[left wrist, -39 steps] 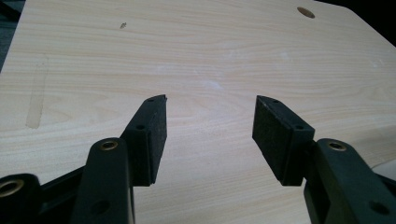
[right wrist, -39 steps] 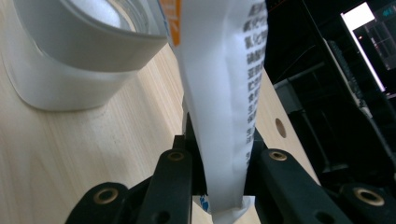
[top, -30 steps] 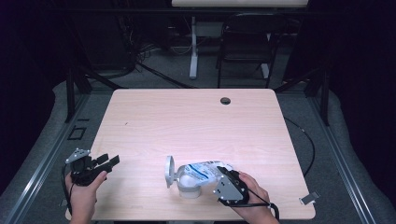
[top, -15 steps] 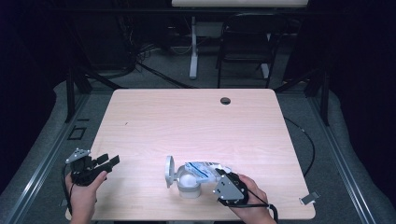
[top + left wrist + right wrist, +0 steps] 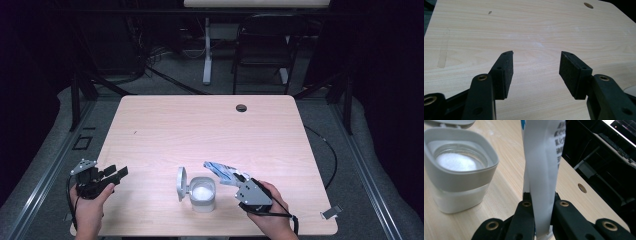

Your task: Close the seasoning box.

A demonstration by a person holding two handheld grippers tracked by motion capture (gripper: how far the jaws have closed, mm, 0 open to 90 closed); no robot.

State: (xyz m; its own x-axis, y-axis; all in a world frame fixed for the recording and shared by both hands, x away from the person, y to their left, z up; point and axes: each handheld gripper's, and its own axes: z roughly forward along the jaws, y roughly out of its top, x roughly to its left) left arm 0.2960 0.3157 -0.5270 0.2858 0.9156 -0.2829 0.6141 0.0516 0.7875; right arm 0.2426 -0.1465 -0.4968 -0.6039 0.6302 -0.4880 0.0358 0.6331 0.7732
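Note:
A clear jar (image 5: 202, 192) with a grey collar stands near the table's front edge, its flip lid (image 5: 181, 184) swung open to the left. White powder fills it (image 5: 456, 161). Just right of the jar, my right gripper (image 5: 239, 181) is shut on a white and blue packet (image 5: 222, 171), which points up and left toward the jar. In the right gripper view the packet (image 5: 544, 157) rises flat between the pressed jaws of the right gripper (image 5: 541, 202), beside the jar (image 5: 461, 177). At the front left corner my left gripper (image 5: 117, 172) is open, with only bare wood between the jaws of the left gripper (image 5: 536, 72).
The pale wooden table (image 5: 210, 130) has a cable hole (image 5: 241, 107) near its far edge. A chair (image 5: 262, 50) and a stand leg (image 5: 206, 55) lie beyond it on the dark floor. A cable (image 5: 327, 150) loops off the right side.
The packet lay across the top of the jar before; it now sits to the jar's right, leaving the jar's mouth uncovered. The left hand has stayed put.

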